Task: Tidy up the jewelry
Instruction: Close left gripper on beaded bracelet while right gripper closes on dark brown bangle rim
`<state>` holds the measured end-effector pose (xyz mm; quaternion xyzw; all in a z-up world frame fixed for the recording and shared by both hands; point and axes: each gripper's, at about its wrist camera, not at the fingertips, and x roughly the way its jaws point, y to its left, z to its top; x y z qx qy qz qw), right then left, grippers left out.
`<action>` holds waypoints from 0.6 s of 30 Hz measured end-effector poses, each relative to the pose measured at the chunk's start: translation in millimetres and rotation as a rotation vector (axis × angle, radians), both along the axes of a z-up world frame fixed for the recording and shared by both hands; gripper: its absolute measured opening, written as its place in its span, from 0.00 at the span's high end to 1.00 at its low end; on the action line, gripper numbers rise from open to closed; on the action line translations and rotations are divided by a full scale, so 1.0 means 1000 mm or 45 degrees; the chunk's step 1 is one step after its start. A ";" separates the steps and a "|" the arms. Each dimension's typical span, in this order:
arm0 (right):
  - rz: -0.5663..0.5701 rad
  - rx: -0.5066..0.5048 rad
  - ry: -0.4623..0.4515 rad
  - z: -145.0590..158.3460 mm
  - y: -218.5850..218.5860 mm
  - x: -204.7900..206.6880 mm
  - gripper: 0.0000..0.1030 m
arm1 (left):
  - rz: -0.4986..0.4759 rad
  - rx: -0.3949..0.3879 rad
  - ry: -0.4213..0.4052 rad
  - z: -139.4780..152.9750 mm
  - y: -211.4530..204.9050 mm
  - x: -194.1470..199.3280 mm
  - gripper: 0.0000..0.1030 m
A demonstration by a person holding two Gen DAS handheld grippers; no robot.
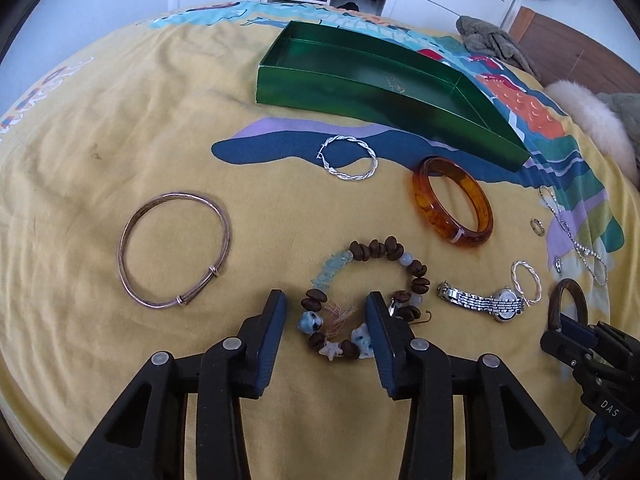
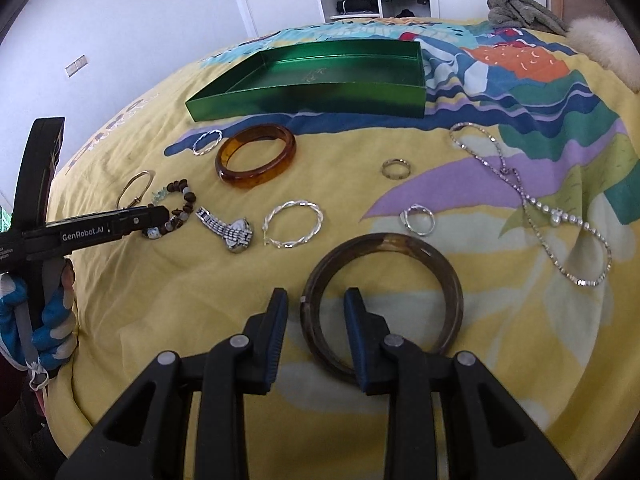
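Jewelry lies scattered on a bed covered by a yellow bedspread (image 1: 100,120) printed with colourful shapes. A shallow green box (image 1: 372,88) sits open at the far side, with nothing visible inside it.

The left tool (image 1: 326,308) hangs low over a beaded bracelet (image 1: 366,300) of brown, pale blue and white beads. Its two fingers are spread, one outside the bracelet's left edge and one over its right part; whether they touch the beads cannot be told. To the left lies a thin rose-coloured bangle (image 1: 174,250). Beyond the bracelet are a twisted silver hoop (image 1: 348,158) and an amber bangle (image 1: 452,202), both near the box. To the right lie a silver watch (image 1: 484,302) and a second twisted silver hoop (image 1: 526,282) touching it.

The right tool (image 2: 316,308) hovers with its fingers spread across the left rim of a dark brown bangle (image 2: 382,304), one finger outside the ring and one inside. Farther off lie two small rings (image 2: 396,168) (image 2: 418,220) and a sparkling chain necklace (image 2: 532,200).
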<state>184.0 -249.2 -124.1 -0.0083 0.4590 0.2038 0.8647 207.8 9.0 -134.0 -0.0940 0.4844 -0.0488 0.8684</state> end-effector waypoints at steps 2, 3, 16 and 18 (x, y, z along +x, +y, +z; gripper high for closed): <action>0.012 -0.005 0.006 -0.003 0.001 0.002 0.73 | -0.005 0.003 -0.002 0.000 -0.001 0.002 0.67; 0.018 -0.008 0.010 -0.004 0.002 0.003 0.73 | -0.010 0.002 -0.003 0.000 -0.001 0.002 0.72; 0.045 0.019 -0.015 -0.002 0.003 -0.002 0.90 | -0.099 0.040 -0.047 0.014 -0.012 -0.008 0.89; 0.037 0.050 -0.024 0.002 0.001 -0.008 0.91 | -0.111 0.043 -0.068 0.022 -0.015 -0.012 0.89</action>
